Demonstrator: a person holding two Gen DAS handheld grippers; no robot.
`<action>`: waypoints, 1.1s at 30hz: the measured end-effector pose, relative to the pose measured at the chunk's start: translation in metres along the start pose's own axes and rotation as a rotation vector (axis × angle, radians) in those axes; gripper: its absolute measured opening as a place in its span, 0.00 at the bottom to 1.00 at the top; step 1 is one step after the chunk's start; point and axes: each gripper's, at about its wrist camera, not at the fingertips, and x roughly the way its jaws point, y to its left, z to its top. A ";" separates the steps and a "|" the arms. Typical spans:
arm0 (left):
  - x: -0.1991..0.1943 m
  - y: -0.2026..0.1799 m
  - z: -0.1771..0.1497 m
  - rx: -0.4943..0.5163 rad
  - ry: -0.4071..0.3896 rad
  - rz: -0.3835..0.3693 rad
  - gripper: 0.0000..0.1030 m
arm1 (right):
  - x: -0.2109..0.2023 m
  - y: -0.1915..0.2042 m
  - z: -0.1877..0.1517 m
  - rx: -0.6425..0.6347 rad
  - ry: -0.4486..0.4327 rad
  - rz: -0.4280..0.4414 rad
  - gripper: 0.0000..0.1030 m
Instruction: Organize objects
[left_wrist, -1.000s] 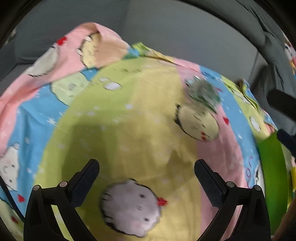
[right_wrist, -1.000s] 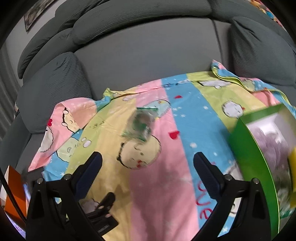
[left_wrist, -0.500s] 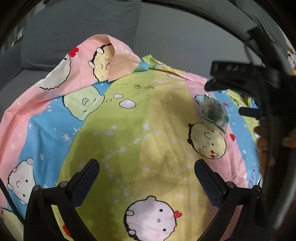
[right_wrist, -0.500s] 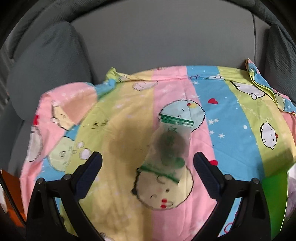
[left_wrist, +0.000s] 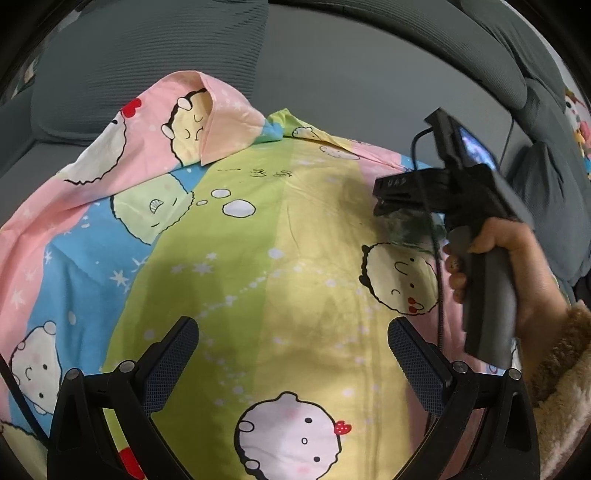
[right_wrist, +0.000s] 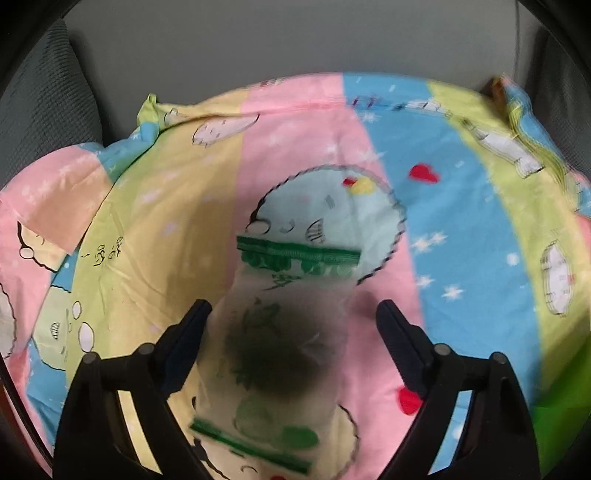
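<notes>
Pouch (left_wrist: 408, 230), left wrist view: clear plastic with green print and a dark clump inside, lying on the cartoon-print sheet (left_wrist: 258, 266) at right, mostly hidden under the right gripper (left_wrist: 400, 210), so its axis cannot be read here. A hand (left_wrist: 509, 266) in a fleecy sleeve (left_wrist: 561, 387) holds that gripper's handle. Half a second ago the gripper sat higher, above the pouch; now it is down over it. Left gripper (left_wrist: 293, 354): jaws spread wide, nothing between them, only sheet below. Grey sofa cushions (left_wrist: 147, 66) behind the sheet.

Right wrist view: zip-seal pouch (right_wrist: 280, 343) lies flat, long axis running away from the camera, green zip strip at the far end, second green band at the near end. Dark contents sit mid-pouch. Right gripper (right_wrist: 293, 319): jaws have just been closing in, pouch between them; left finger (right_wrist: 184, 343) at the pouch edge, contact uncertain through blur; right finger clearly apart from it. Not gripped. Compared with half a second ago the pouch fills far more of the view and reaches between the fingers. Sheet striped pink, yellow, blue, green; bright green object (right_wrist: 561, 406) at lower right edge; grey sofa back (right_wrist: 295, 37) above.
</notes>
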 end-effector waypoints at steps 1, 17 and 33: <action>0.000 -0.001 0.000 0.001 -0.001 -0.005 1.00 | 0.001 0.001 -0.002 -0.006 -0.025 -0.026 0.69; -0.071 -0.086 -0.029 0.227 -0.111 -0.269 0.86 | -0.165 -0.071 -0.108 0.074 -0.189 0.221 0.52; -0.146 -0.235 -0.083 0.519 -0.202 -0.517 0.86 | -0.295 -0.237 -0.249 0.259 -0.436 -0.064 0.53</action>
